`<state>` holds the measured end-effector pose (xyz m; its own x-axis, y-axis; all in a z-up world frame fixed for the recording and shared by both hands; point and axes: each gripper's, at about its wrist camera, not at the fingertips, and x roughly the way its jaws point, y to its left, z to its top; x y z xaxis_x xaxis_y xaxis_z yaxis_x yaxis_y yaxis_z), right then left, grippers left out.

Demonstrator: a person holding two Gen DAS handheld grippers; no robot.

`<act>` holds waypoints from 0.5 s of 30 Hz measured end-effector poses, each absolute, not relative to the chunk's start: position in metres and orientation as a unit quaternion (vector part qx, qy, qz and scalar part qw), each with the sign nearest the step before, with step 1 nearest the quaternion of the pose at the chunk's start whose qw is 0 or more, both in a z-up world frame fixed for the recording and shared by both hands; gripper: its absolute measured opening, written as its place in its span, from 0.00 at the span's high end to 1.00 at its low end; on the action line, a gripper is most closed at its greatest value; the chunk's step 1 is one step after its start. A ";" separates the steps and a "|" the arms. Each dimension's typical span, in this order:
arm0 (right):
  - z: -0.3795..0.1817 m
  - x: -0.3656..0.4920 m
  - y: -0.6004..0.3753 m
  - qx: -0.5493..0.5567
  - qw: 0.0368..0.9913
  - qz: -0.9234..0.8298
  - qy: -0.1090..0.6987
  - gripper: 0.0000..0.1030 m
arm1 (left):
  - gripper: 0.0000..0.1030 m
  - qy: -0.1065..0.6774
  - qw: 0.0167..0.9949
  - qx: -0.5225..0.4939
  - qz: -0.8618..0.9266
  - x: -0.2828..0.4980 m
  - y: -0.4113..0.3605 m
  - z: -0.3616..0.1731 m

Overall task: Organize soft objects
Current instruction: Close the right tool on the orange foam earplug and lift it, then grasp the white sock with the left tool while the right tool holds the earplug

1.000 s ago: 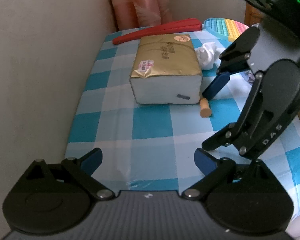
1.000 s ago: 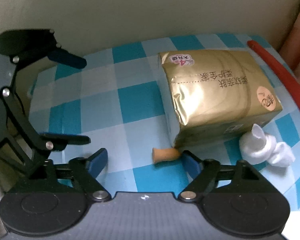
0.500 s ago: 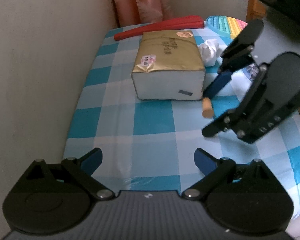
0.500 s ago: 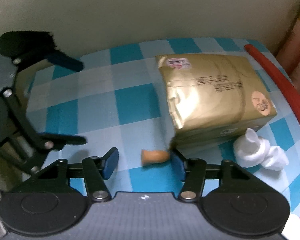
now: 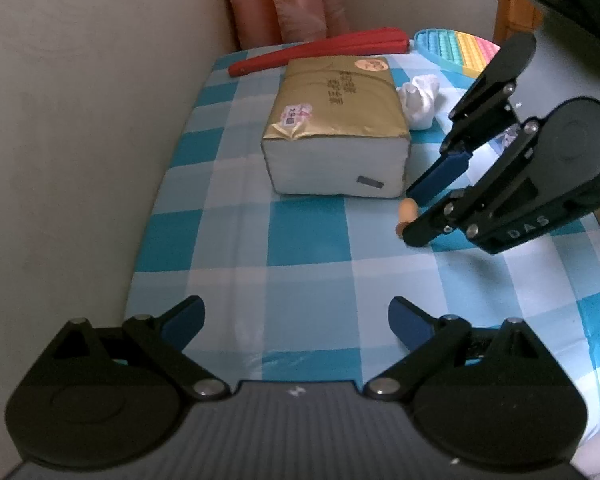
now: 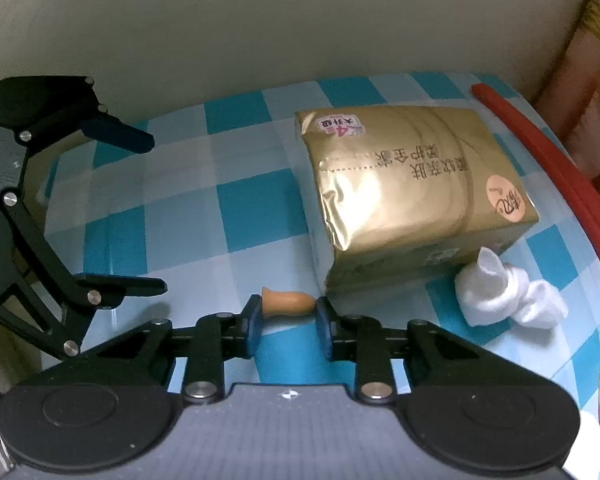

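Far left in the right wrist view: left gripper over the blue-and-white checked tablecloth, jaws spread wide, nothing between them. Same story from its own camera, blue pads well apart above bare cloth.

Centre now: right gripper narrowed down around a small orange rubber piece, lying sideways on the cloth, flared end toward the left pad, rounded tip toward the right pad. Pads right at both ends of it (actual contact hard to call). Seen from the left wrist, only a sliver of that orange piece peeking out past the right gripper's fingers, "DAS" embossed on the black linkage.

Just beyond and right: gold-wrapped tissue pack, flat on the cloth, near corner just beside the right pad. Dark Chinese characters across the top, not legible enough to transcribe; white-and-pink sticker with a "4" at one end, round peach sticker at the other.

Further right: rolled white socks touching the pack's side. Red foam strip along the far edge. Pastel pop-bubble toy at the far right.
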<state>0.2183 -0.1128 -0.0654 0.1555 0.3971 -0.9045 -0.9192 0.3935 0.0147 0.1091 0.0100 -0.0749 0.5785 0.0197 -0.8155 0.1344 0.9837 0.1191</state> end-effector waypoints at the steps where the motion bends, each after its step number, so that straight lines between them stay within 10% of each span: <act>1: -0.064 0.218 -0.114 -0.289 0.704 0.466 0.451 0.69 | 0.05 0.457 0.885 0.084 -0.033 0.109 0.010 -0.074; 15: -0.043 0.170 -0.155 -0.251 0.741 0.404 0.475 0.69 | 0.05 0.414 0.899 0.126 -0.071 0.101 -0.003 -0.026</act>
<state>0.1699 -0.1553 -0.0431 0.2235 0.3596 -0.9060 -0.8366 0.5476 0.0110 0.1011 -0.0029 -0.0258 0.6476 -0.0242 -0.7616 0.2327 0.9580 0.1674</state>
